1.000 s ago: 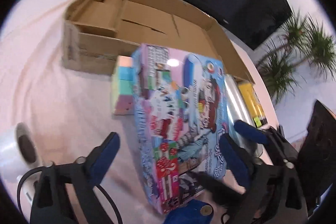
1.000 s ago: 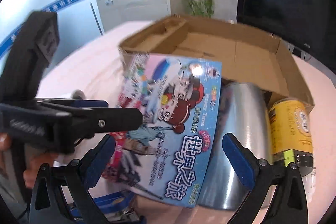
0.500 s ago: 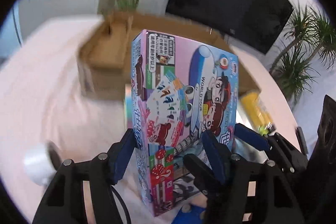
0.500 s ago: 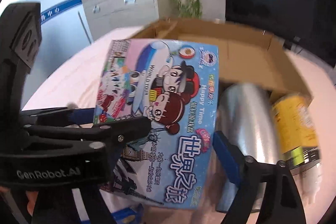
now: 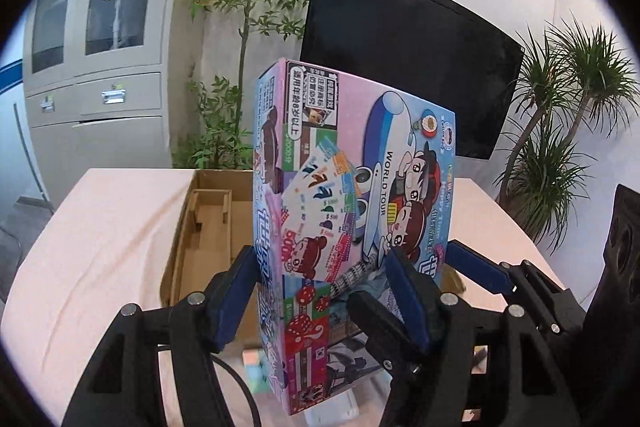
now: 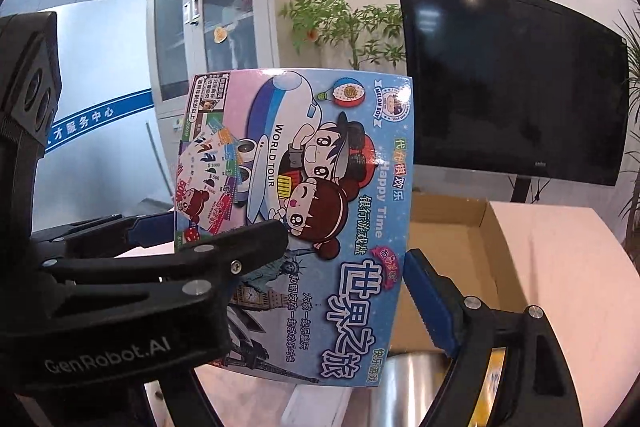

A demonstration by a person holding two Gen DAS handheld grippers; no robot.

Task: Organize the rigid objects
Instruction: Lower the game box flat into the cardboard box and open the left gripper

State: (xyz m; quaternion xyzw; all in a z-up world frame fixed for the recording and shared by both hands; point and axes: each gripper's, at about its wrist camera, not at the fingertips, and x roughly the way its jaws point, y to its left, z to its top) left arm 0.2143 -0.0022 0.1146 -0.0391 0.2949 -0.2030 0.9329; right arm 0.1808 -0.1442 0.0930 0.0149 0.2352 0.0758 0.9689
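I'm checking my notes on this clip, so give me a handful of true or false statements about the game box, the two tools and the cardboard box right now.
1. The game box stands upright, lifted off the table. True.
2. The left tool is shut on the game box. True: its blue pads press the box's narrow side and its printed front.
3. The cardboard box is already full of objects. False: the part in view shows only bare cardboard.
4. The right tool is far from the game box. False: one blue finger lies along the box's right edge.
5. The screen behind the table is showing a picture. False: it is dark.
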